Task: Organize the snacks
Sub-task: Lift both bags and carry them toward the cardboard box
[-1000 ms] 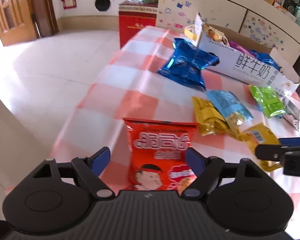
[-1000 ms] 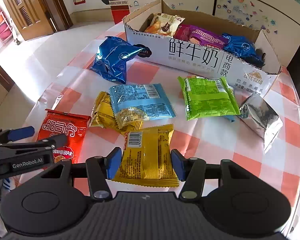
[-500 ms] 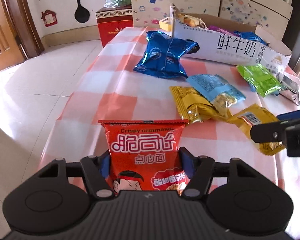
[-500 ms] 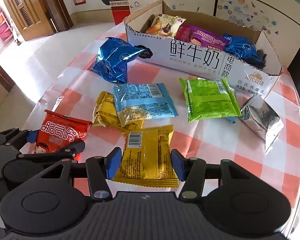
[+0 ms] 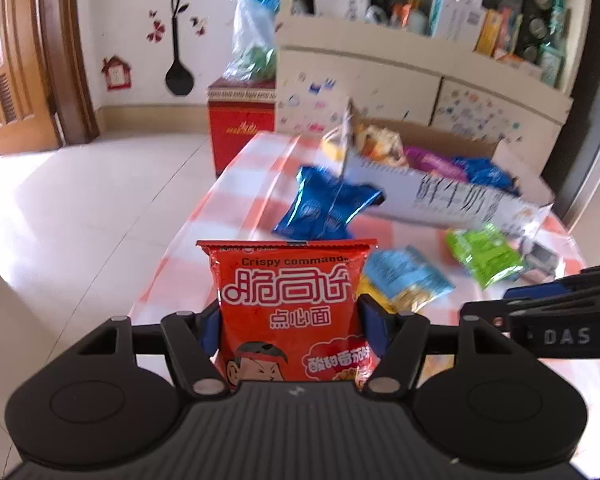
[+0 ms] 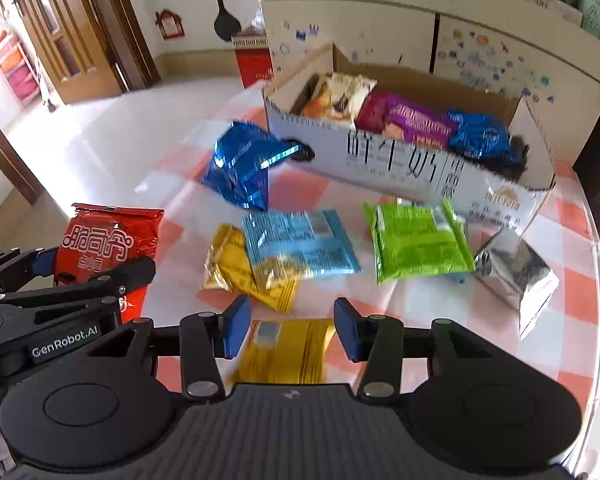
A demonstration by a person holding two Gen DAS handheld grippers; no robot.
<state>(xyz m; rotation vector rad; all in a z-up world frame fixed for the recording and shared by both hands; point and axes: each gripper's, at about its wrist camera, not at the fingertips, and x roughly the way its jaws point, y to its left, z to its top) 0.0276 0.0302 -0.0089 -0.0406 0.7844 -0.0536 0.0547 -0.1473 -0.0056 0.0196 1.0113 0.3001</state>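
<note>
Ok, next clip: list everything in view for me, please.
checked cloth: 1, red-white, under everything
box: 1, white cardboard, far side of cloth
packets in box: 3 visible; cream, purple, blue
dark blue foil packet: 1, beside box
light blue packet: 1, overlapping yellow packet
green packet: 1, before box
silver packet: 1, right of green
red carton: 1, on floor behind
left tongs: black, jaws just closed, gripping red packet
right tongs: black, jaws just closed, gripping second yellow packet
</note>
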